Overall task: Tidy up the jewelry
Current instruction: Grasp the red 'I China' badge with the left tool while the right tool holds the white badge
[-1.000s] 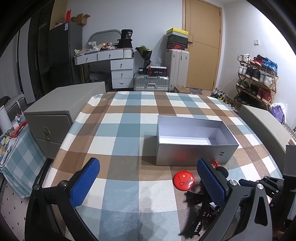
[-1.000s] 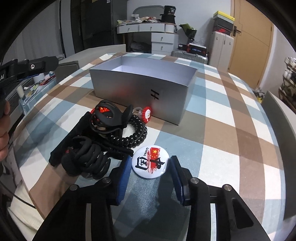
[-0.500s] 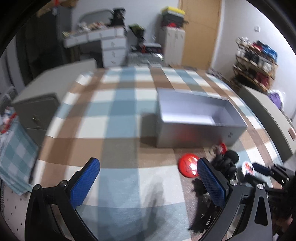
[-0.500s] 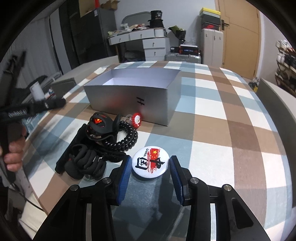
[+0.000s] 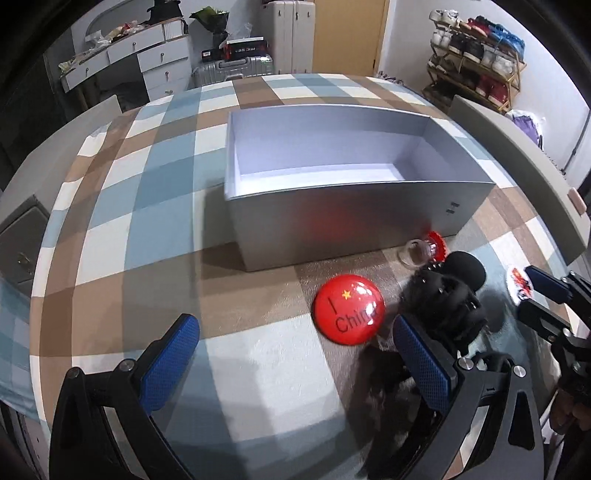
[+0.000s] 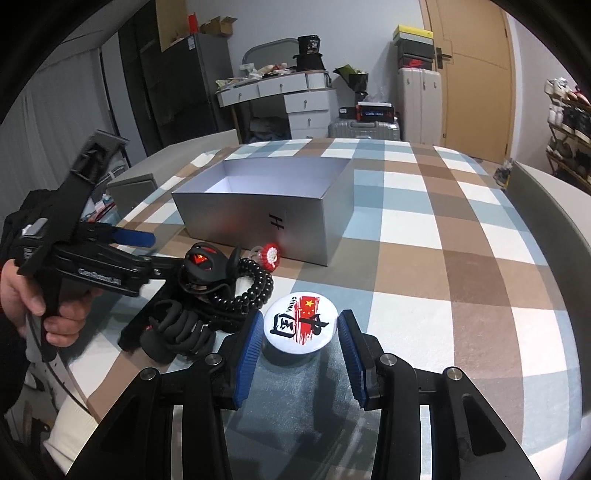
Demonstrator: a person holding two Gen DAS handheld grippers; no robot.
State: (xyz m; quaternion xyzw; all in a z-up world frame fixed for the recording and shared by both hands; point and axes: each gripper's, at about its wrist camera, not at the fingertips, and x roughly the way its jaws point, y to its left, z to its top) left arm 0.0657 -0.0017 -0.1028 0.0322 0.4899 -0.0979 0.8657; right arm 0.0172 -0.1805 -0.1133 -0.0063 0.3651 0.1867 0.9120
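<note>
An open silver box (image 5: 332, 206) (image 6: 258, 218) sits on the checked tablecloth. In front of it lie a red China badge (image 5: 348, 309), a red-and-white ring (image 5: 424, 249) (image 6: 269, 255), a pile of black hair ties and a spiral cord (image 5: 443, 295) (image 6: 221, 291), and a white China badge (image 6: 300, 324) (image 5: 519, 284). My left gripper (image 5: 291, 350) is open, low over the table, just left of the red badge. My right gripper (image 6: 301, 339) is open, with its pads either side of the white badge and small gaps showing.
The left gripper and the hand holding it (image 6: 66, 266) show at the left of the right wrist view, beside the black pile. Grey cabinets (image 5: 22, 236) flank the table. A shoe rack (image 5: 476, 33), suitcases and a desk stand beyond.
My left gripper has dropped lower and moved forward towards the red badge and box. My right gripper has stayed around the white badge, its view slightly raised.
</note>
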